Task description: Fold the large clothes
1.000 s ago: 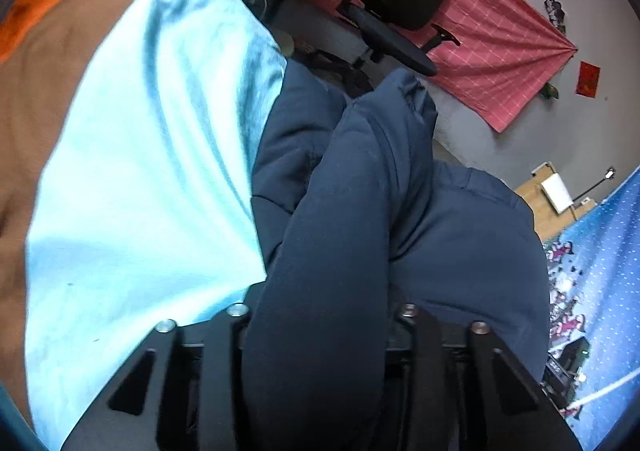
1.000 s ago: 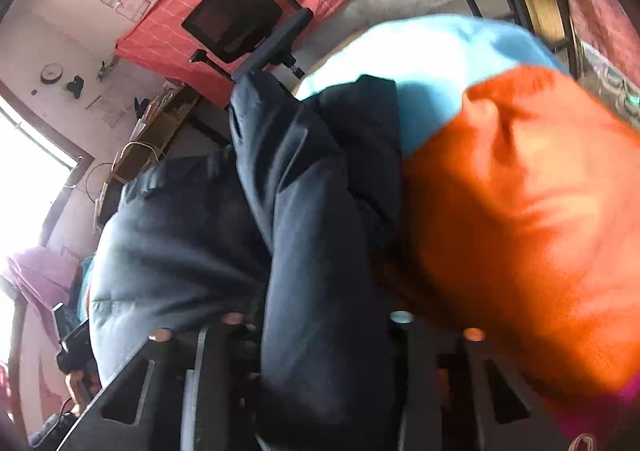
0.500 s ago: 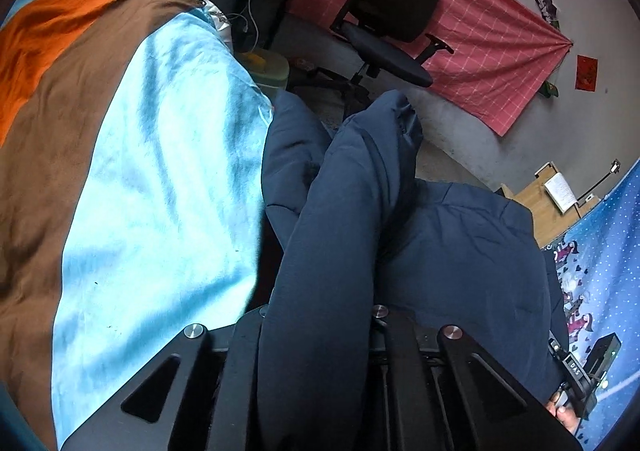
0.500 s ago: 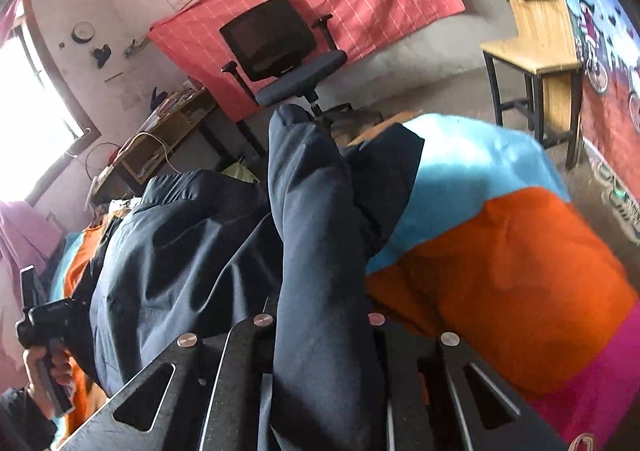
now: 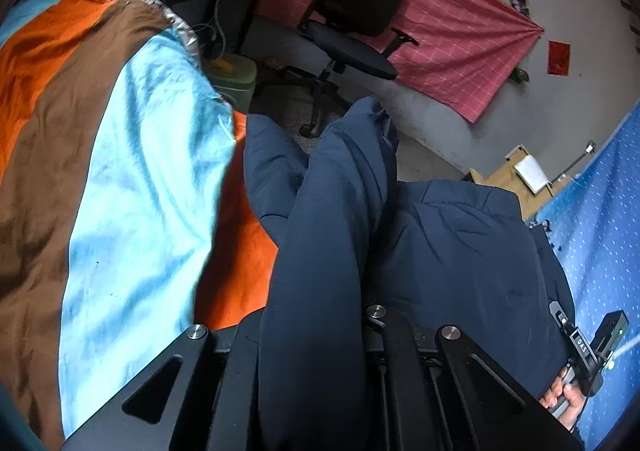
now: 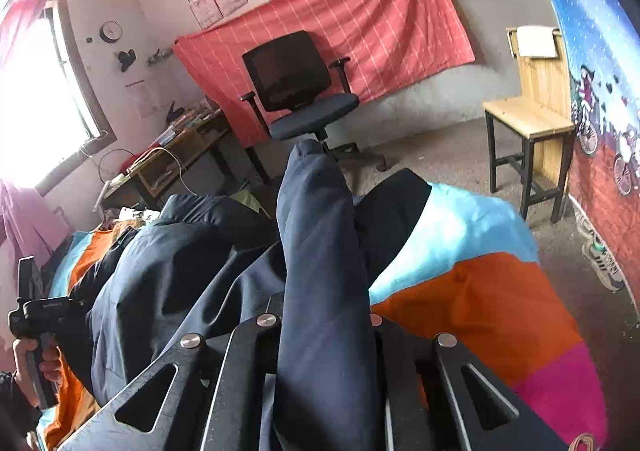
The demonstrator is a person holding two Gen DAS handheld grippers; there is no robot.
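A large dark navy garment (image 5: 460, 251) hangs stretched between my two grippers above a bed with a striped cover (image 5: 132, 191). My left gripper (image 5: 316, 351) is shut on a thick fold of the navy garment that runs up between its fingers. My right gripper (image 6: 324, 347) is shut on another fold of the same garment (image 6: 168, 271). The right gripper also shows at the lower right of the left wrist view (image 5: 588, 347), held by a hand. The left gripper shows at the lower left of the right wrist view (image 6: 36, 315).
The bed cover has blue, brown, orange and pink stripes (image 6: 480, 311). A black office chair (image 6: 296, 91) stands before a red checked cloth on the wall. A wooden chair (image 6: 532, 123) is at the right. A cluttered desk (image 6: 172, 163) is by the window.
Both grippers have lifted with the garment, so the bed cover has dropped farther below and more of the room and floor is in view. Both stay shut on the fabric.
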